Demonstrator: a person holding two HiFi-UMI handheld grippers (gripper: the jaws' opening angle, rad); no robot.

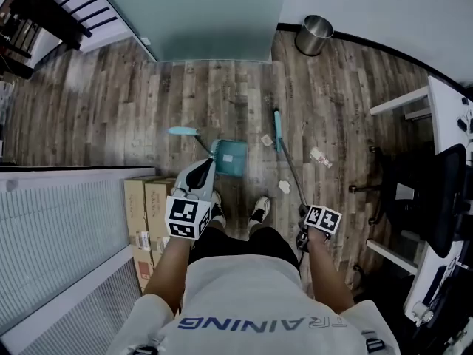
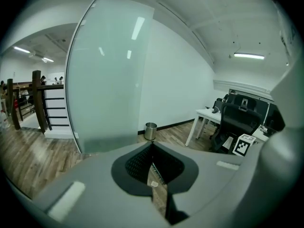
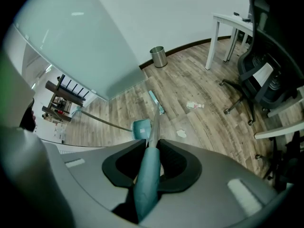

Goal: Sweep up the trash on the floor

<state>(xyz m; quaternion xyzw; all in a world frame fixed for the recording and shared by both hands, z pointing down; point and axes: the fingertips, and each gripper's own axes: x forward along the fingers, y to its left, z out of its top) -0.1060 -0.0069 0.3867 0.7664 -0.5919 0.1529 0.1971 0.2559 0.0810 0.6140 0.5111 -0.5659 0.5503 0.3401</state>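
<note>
Our right gripper [image 3: 151,150] pinched the one broom [image 1: 278,130] by its handle. Our left gripper [image 2: 153,175] was pressed shut, empty. Three trash bits [image 1: 267,140] [image 1: 284,186] [image 1: 321,157] lay on the floor [image 1: 111,109] beside the broom, near the one dustpan [image 1: 230,158].

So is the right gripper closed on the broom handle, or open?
Closed on it: the right gripper's two pads press against the teal broom handle running between them.

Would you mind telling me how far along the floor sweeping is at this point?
Barely started. Ready: the teal plastic dustpan sits on the wood floor. In hand: the right gripper is shut on the teal-handled broom; the left gripper is shut, empty. Left: two white paper scraps and a crumpled wrapper lie outside the pan.
</note>
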